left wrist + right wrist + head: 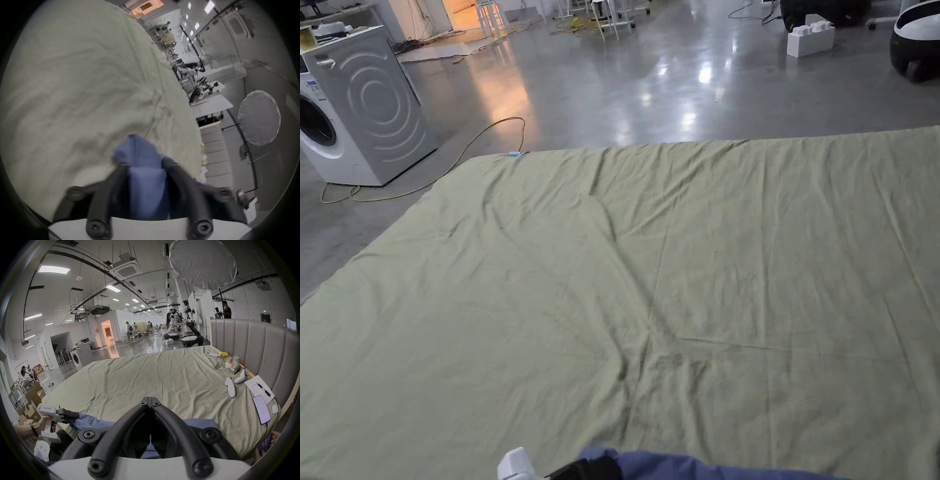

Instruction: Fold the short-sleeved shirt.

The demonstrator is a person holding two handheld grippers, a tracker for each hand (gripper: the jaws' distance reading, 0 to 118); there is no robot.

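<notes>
At the 9 o'clock side of the right gripper view, a hand holds the left gripper just over the near edge of the bed. Its dark jaws pinch a bunched corner of the blue shirt. The left gripper view confirms it: the left gripper has blue cloth wedged between both jaws and poking out past the tips toward 12 o'clock.

From there the shirt runs as a low blue band toward 3 o'clock along the near edge of the green sheet, passing behind the right gripper. That gripper's jaws are pressed together at the tips. Blue cloth shows low between the jaw arms, but whether the tips are gripping any of it I cannot tell.

In the head view the shirt is a sliver at 6 o'clock, with the left gripper at its left end and the broad sheet lying open beyond.

My reading is that the shirt is being brought onto the bed for spreading, with no fold made yet. To do this well, the two grippers should draw apart until the held edge is taut, then carry it toward 12 o'clock and lay it flat in the middle of the sheet. They should keep away from the phone, paper and white controllers clustered at 3 o'clock by the headboard. The right grip is worth checking first, since a loose end would drag and crumple.
</notes>
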